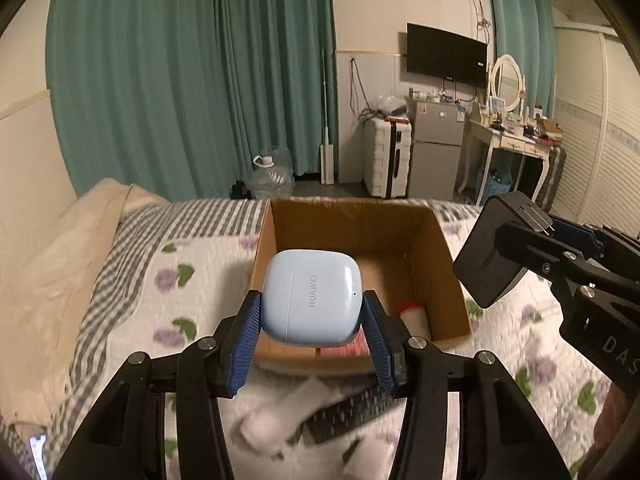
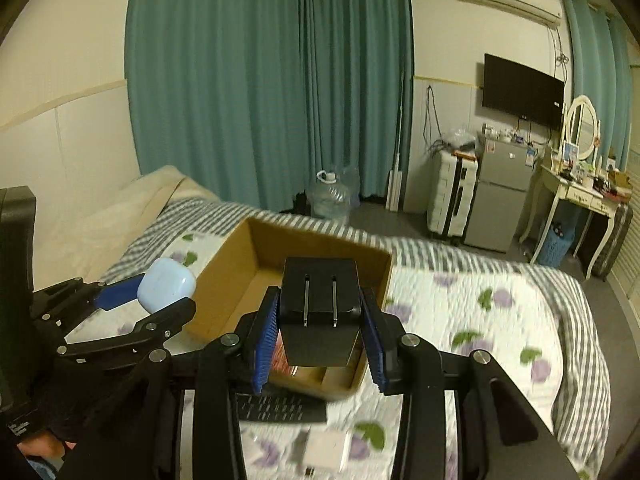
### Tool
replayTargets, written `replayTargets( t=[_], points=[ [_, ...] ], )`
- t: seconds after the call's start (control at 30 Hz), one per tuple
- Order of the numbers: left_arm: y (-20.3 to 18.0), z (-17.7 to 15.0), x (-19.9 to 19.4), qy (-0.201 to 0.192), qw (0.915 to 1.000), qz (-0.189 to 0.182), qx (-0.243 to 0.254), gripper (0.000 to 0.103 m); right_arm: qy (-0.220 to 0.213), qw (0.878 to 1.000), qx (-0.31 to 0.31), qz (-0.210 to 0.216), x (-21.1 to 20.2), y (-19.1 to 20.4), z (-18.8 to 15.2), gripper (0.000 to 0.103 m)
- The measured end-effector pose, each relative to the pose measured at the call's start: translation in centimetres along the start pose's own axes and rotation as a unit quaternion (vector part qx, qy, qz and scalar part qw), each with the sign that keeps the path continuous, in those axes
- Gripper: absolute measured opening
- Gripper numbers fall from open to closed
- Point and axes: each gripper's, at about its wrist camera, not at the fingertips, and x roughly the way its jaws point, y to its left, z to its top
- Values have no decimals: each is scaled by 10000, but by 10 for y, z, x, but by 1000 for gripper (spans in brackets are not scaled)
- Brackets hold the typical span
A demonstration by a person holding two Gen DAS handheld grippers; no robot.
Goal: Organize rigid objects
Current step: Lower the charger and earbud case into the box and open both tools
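A: Pale blue plastic first: the earbud case (image 1: 312, 298) sits clamped between the blue pads of the left gripper (image 1: 312, 320), held up over the near edge of the cardboard box (image 1: 448, 264) on the bed.

B: So the left jaws are closed on it. And to the right?

A: The right gripper (image 2: 320, 320) grips a black charger (image 2: 319, 308), prongs facing the camera, also raised near the box's front rim. From the left wrist view the charger hangs just off the box's right wall, not yet over the opening.

B: How far along would you judge the sorting?

A: Partway, I'd say. The box already holds a few things: a white item with a red end (image 1: 414, 312), something red and flat (image 1: 348, 346) against the near wall. Neither held piece is in yet.

B: And what remains outside?

A: On the floral quilt (image 1: 192, 280) in front of the box lie a dark patterned flat object (image 2: 280, 408) and some white pieces (image 2: 326, 450), too blurred to name. Those look like leftovers for later.

B: Anything in the way?

A: The two grippers are close together over a narrow box, so they could bump if both go in at once. The near wall stands between each held item and the floor of the box; both need to clear it before letting go
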Motion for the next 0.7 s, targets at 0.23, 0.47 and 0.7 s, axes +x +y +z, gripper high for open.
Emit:
replayTargets(
  t=[0.23,0.47,0.7],
  points=[
    [-8,23,47,65,9999,72,129,51,30,10000,39,31,45,-15,10,38],
    [-19,18,88,326,9991,114,238,51,235,9995,188,75,81,-27,-5,38],
    [-24,8,102,432,9987,21,282,53,274,9992,239,139,92,-33,-10,38]
  ],
)
